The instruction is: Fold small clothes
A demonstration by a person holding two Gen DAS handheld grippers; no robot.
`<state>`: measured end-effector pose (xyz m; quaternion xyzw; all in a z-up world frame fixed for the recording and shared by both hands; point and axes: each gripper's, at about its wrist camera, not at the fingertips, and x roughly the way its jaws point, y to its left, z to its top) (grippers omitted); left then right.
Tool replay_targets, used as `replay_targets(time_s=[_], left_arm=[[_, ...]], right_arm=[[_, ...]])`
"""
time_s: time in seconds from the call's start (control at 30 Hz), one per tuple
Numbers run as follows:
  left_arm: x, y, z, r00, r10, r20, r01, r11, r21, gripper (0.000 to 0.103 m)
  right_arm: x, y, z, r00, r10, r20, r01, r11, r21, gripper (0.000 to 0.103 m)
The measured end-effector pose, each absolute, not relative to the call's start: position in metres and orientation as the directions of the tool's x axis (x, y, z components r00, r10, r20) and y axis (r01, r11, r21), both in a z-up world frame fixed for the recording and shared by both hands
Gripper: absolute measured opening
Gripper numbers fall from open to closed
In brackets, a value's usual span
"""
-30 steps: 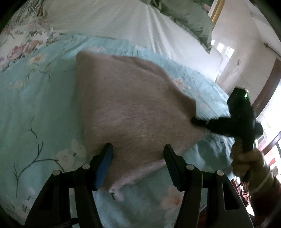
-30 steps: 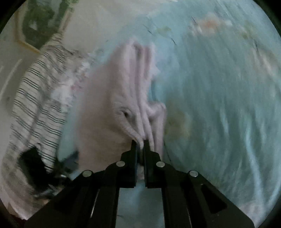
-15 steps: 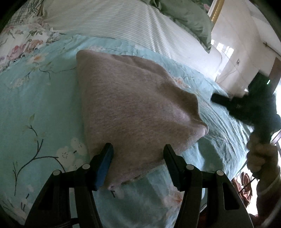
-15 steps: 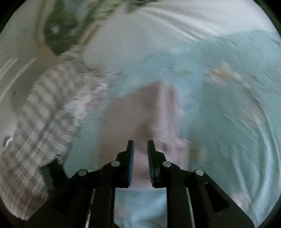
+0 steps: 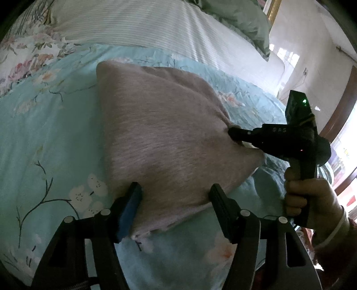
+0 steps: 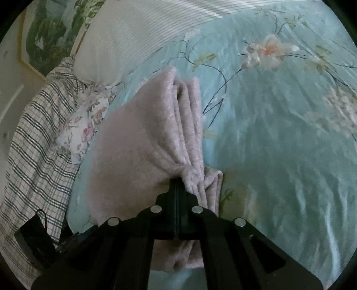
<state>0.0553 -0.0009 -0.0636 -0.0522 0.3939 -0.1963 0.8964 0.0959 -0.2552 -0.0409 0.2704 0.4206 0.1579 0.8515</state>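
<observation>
A pinkish-grey folded garment lies on the teal floral bedspread. My left gripper straddles its near corner. Its jaws are opening, and the cloth's edge lies between them without being pinched. My right gripper, held by a hand, is shut on the garment's right edge. In the right wrist view the right gripper pinches a bunch of the garment's stacked folds, which fan away from the shut tips.
A white striped sheet and a green pillow lie at the bed's far end. A plaid cloth and a floral pillow sit left of the garment. Bedspread stretches to the right.
The right gripper let go, drew back up and away, then came back and shut on the garment's right edge. The left gripper stayed at the near corner.
</observation>
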Motion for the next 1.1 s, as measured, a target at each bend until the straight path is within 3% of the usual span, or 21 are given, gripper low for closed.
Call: replay_targets(time_s=[0.2, 0.37, 0.43, 0.7, 0.9, 0.97, 1.1], left_arm=[[0.044, 0.004, -0.062, 0.612, -0.406, -0.679, 0.317, 0.912, -0.260, 0.065], [0.036, 0.003, -0.065, 0.612, -0.395, -0.685, 0.326, 0.915, -0.236, 0.065], [0.033, 0.003, -0.067, 0.610, -0.399, -0.685, 0.331, 0.913, -0.238, 0.065], [0.029, 0.004, -0.067, 0.614, -0.387, -0.688, 0.334, 0.917, -0.217, 0.065], [0.019, 0.015, -0.059, 0.599, -0.466, -0.651, 0.352, 0.884, -0.309, 0.065], [0.016, 0.016, -0.060, 0.582, -0.508, -0.635, 0.372, 0.861, -0.347, 0.065], [0.018, 0.009, -0.071, 0.574, -0.475, -0.667, 0.360, 0.878, -0.316, 0.065]], right_arm=[[0.064, -0.245, -0.011, 0.606, 0.497, -0.621, -0.178, 0.846, 0.503, 0.004], [0.058, -0.243, -0.048, 0.509, 0.425, -0.749, -0.154, 0.900, 0.407, 0.002], [0.055, -0.258, -0.059, 0.516, 0.479, -0.710, -0.129, 0.863, 0.488, 0.000], [0.047, -0.263, -0.052, 0.520, 0.481, -0.706, -0.117, 0.859, 0.499, 0.002], [0.037, -0.245, -0.005, 0.607, 0.491, -0.625, -0.182, 0.851, 0.492, 0.004], [0.044, -0.242, -0.002, 0.613, 0.480, -0.627, -0.184, 0.859, 0.478, 0.005], [0.063, -0.241, -0.021, 0.605, 0.455, -0.653, -0.149, 0.871, 0.469, 0.005]])
